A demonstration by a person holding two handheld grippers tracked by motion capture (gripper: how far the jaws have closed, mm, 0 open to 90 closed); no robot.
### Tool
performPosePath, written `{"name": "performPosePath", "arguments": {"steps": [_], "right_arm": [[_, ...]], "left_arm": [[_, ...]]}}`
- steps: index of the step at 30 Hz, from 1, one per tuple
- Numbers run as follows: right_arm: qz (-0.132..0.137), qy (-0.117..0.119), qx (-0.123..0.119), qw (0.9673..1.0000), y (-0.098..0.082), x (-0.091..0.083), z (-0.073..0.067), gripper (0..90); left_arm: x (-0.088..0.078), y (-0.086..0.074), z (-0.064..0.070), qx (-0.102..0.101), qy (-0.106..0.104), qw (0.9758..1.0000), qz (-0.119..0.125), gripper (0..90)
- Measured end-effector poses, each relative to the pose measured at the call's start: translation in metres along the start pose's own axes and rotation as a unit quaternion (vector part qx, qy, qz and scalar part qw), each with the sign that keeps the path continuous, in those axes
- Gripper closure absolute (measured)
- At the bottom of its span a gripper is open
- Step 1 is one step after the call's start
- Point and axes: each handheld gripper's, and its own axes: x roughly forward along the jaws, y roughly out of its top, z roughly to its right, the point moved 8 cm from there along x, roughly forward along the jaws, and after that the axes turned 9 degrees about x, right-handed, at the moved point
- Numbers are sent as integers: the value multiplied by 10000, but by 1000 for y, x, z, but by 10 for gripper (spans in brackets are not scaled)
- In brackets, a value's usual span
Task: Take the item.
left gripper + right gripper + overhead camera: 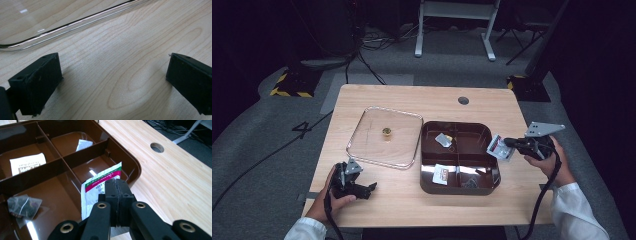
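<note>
Carrying the sachet [100, 187] toward the brown tray [492, 172], you have your right gripper [511, 145] clamped on just one edge, so the packet hangs at the tray's right rim and could catch on the wall or a divider and slip. Your left gripper [362, 189] rests on the table [377, 212] with jaws apart and empty, close enough to nudge the clear lid [362, 157] if it shifts.

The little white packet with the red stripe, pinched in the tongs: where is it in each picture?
High view: the packet hangs at the right tongs, just over the brown tray's right edge.
Left gripper view: not here; wood table and the clear lid's rim.
Right gripper view: packet at centre, clamped above the tray.
Shared landmark: the table's round hole.
</note>
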Motion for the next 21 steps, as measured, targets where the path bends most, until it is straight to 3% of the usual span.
{"name": "performPosePath", "arguments": {"steps": [21], "right_arm": [[46, -92, 608, 9981, -52, -20, 22, 894]], "left_arm": [[0, 0, 0, -4, 7, 10000, -10, 4]]}}
